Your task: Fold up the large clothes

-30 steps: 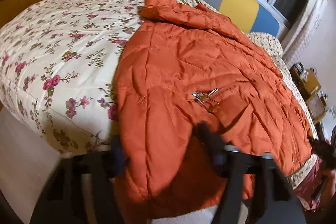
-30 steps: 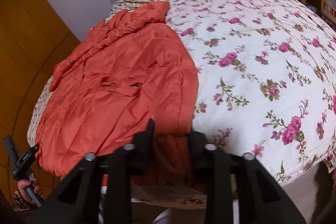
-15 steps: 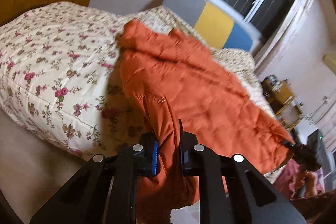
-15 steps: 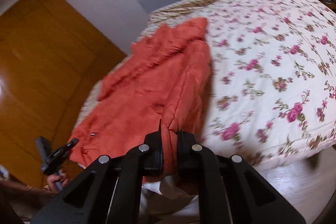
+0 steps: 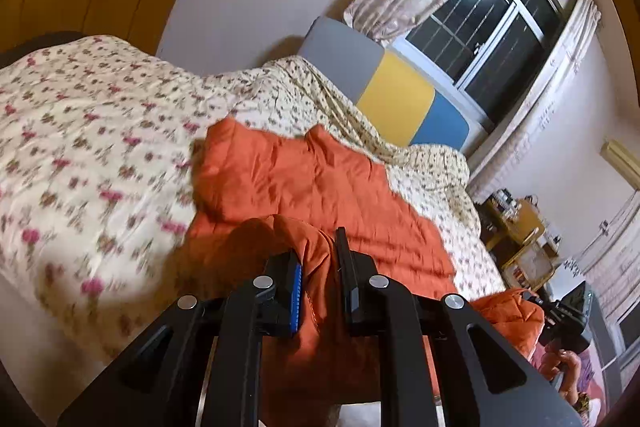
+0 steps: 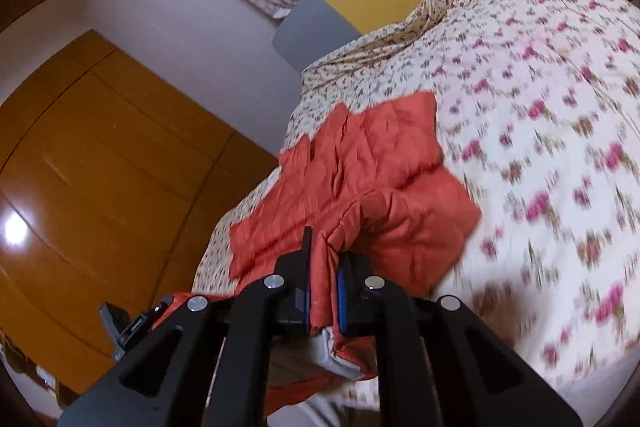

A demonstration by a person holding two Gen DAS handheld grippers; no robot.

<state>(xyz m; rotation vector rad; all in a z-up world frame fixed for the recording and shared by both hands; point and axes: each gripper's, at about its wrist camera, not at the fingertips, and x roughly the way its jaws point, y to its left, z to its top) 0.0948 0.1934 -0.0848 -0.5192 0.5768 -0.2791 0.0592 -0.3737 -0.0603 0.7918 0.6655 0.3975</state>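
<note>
We find the orange jacket (image 5: 320, 187) on the bed (image 5: 80, 147), hem pinched by left gripper (image 5: 320, 267) and right gripper (image 6: 322, 287). Fold underway; next, carry the hem evenly toward the collar.

Both grippers now clamp the jacket (image 5: 320, 187) hem, where a second ago they sat spread around it. Left gripper (image 5: 320, 267) and right gripper (image 6: 322, 287) are raised and carried toward the headboard (image 5: 400, 99). The lower jacket part now bunches over the upper part, covering less of the quilt (image 5: 80, 147).
</note>
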